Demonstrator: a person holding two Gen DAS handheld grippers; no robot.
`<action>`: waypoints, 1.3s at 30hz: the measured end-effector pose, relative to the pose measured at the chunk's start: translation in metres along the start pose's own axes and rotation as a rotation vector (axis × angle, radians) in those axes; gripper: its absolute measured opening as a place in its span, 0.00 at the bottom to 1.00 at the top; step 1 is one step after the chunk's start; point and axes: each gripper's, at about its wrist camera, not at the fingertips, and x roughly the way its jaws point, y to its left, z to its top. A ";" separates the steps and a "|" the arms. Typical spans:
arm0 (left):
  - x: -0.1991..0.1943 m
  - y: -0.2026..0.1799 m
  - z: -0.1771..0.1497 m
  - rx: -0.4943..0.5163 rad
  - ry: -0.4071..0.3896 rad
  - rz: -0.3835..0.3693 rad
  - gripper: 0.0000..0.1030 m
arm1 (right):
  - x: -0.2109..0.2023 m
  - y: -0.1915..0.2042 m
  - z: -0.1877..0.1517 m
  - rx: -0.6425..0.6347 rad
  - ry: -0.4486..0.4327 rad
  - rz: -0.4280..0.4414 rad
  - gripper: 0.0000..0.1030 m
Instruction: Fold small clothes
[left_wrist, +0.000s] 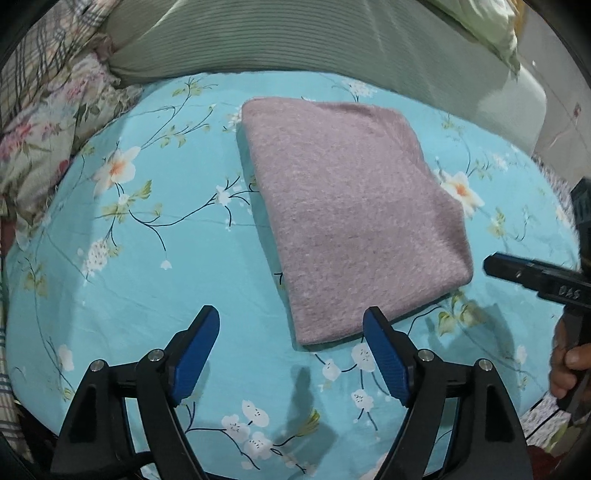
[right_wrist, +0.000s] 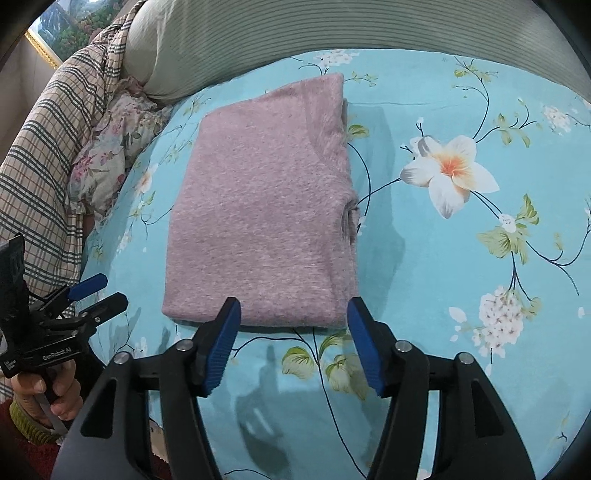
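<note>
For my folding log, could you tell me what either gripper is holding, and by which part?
Nothing is held: the left gripper and right gripper are both open, apart from the folded pink garment.

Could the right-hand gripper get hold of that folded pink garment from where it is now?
Probably yes. The right gripper is open and empty, its blue fingertips right at the near edge of the pink garment, which lies flat on the floral sheet. Nothing sits between them; the left gripper is off to the side.

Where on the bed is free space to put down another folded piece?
Bare sheet lies left of the pink folded garment toward the floral pillow, and right of it around the big white flower. The near edge is crowded: left gripper and right gripper hover there, open.
</note>
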 end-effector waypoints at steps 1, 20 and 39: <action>0.001 -0.001 0.000 0.006 0.003 0.011 0.79 | 0.000 0.000 0.000 -0.001 0.000 0.000 0.60; -0.011 -0.004 0.005 0.027 -0.024 0.142 0.80 | -0.005 0.021 0.007 -0.098 -0.006 -0.005 0.64; -0.022 -0.012 0.014 0.039 -0.064 0.199 0.80 | -0.017 0.026 0.011 -0.161 -0.021 -0.006 0.76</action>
